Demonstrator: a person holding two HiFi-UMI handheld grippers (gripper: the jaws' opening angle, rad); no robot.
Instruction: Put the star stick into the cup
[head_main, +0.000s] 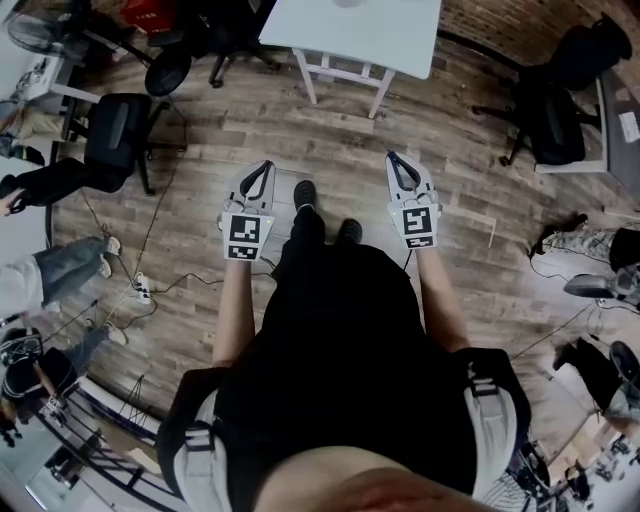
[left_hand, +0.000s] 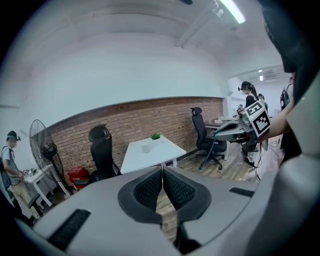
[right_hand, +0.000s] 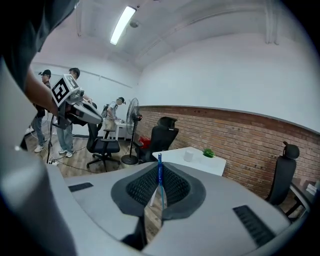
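Observation:
A thin blue stick (right_hand: 160, 172) stands upright, pinched between the black pads of my right gripper (right_hand: 159, 176), which is shut on it; its star end does not show. My left gripper (left_hand: 162, 172) is shut, and nothing is between its pads. In the head view both grippers, the left gripper (head_main: 263, 168) and the right gripper (head_main: 394, 160), are held out in front of the person over the wooden floor. A small white cup (right_hand: 189, 156) stands on the white table (right_hand: 212, 165) some way ahead, also seen as the cup (left_hand: 145, 148) in the left gripper view.
A green object (right_hand: 208, 153) lies on the table behind the cup. Black office chairs (head_main: 115, 135) (head_main: 555, 110) stand left and right. A standing fan (left_hand: 42, 147), cables (head_main: 140, 285) on the floor and other people (right_hand: 65, 120) are around. A brick wall runs behind the table.

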